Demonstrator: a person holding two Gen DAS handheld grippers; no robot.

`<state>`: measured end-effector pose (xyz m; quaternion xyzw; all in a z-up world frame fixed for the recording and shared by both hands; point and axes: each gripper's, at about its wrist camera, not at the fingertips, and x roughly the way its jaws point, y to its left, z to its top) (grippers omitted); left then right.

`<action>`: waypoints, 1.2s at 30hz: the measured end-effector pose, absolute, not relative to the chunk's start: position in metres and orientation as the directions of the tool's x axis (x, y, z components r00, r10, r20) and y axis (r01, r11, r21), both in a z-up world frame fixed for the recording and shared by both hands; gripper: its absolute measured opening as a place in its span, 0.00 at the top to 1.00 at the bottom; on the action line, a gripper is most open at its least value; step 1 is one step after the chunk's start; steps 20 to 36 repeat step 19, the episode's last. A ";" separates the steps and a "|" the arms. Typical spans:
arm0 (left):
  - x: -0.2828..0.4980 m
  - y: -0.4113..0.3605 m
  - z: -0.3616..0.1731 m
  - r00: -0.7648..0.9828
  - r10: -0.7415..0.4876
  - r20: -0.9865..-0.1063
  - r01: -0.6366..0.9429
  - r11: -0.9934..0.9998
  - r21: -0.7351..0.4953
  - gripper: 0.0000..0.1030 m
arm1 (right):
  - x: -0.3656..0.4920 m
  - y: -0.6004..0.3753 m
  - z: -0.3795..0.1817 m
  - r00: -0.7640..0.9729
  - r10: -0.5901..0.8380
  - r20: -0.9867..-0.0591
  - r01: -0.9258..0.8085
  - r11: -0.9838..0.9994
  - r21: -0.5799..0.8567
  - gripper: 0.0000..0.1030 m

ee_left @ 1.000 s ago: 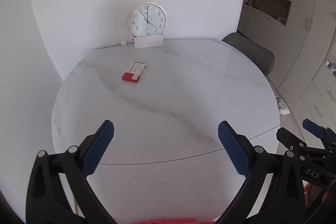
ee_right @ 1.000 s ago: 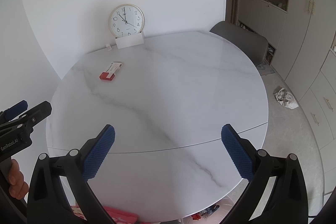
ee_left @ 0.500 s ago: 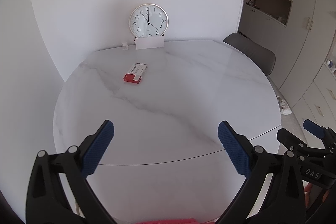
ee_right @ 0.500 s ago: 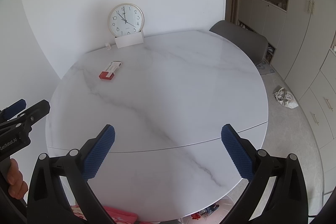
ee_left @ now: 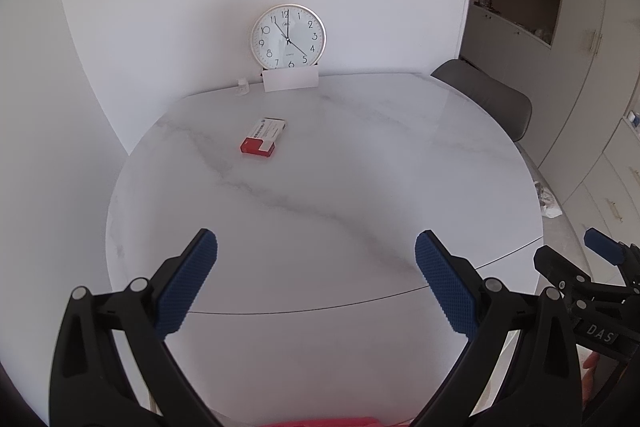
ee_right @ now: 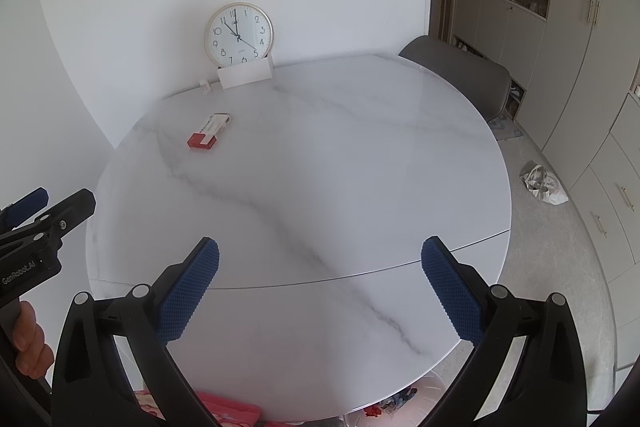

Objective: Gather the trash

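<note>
Work looks barely begun: the small red-and-white box (ee_left: 264, 136), the only likely trash on the round marble tabletop (ee_left: 340, 187), lies untouched in the upper left of the left wrist view, well apart from both tools. The left tool (ee_left: 316, 281) has its blue pads spread wide with nothing between them, low in the frame over the near edge. The right tool (ee_right: 320, 283) is likewise spread and empty. So the reach, the grasp and the disposal all appear to remain; no bin shows clearly, though something pink sits at the bottom edge of both views.

Room for moving seems generous. The marble between tools and box is bare. Beyond the box, near the far rim, stand a clock (ee_left: 289, 37) and a white card (ee_left: 291, 80) against the wall, so an overshoot could knock them. A crumpled bag (ee_right: 544, 185) lies on the floor at right.
</note>
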<state>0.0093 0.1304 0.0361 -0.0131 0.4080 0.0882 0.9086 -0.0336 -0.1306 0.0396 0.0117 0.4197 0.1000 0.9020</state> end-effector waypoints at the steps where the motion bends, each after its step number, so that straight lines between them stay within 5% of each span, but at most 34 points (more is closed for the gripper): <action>1: 0.009 0.130 0.035 0.655 0.154 -0.740 -0.172 0.984 0.052 0.08 | -0.034 -0.131 0.039 0.627 0.192 -0.755 -0.172 0.979 0.107 0.02; 36: 0.011 0.125 0.035 0.678 0.171 -0.715 -0.158 0.984 0.085 0.08 | -0.033 -0.132 0.033 0.614 0.193 -0.766 -0.177 0.979 0.104 0.02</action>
